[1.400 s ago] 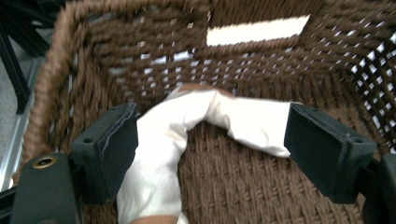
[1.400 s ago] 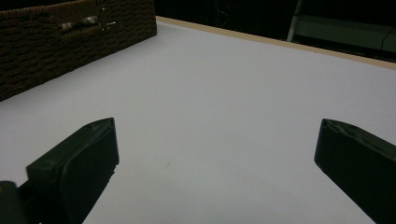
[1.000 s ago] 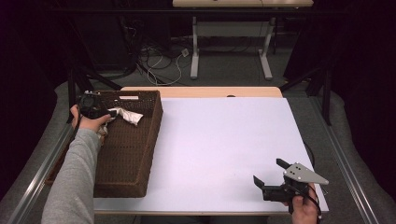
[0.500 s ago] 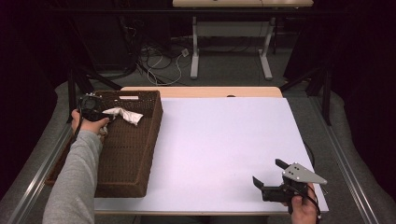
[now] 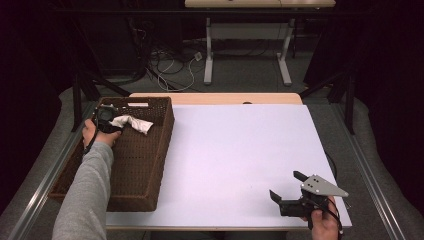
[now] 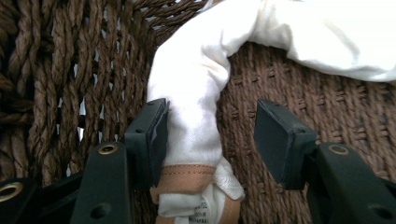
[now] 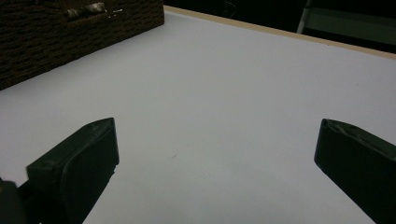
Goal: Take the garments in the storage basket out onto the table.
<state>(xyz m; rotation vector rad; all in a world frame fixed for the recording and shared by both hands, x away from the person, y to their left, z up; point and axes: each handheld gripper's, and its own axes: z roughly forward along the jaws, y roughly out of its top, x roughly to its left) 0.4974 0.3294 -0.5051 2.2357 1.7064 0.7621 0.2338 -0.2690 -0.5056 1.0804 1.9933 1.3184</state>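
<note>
The left hand-held gripper [image 6: 210, 135] has just been closing on the white cloth [image 6: 196, 93], not yet pinching it, inside the brown basket [image 5: 150, 165] at the counter's [image 5: 235, 150] nine o'clock. Next: squeeze, then lift. The right hand-held gripper [image 7: 217, 163] waits wide apart.

Left hand-held gripper [image 6: 210, 135] jaws closing; right hand-held gripper [image 7: 217, 154] agape.

basket [image 5: 150, 165]: coarse brown woven wicker, rough and matt
cloth [image 6: 196, 93]: soft white fabric, smooth, faint sheen, with a tan band at 6 o'clock
left gripper [image 6: 210, 135]: matt black plastic pads
right gripper [image 5: 285, 187]: matt black plastic with a grey metal-looking plate
bench [image 5: 240, 150]: smooth matt white top, pale wood edge
</note>
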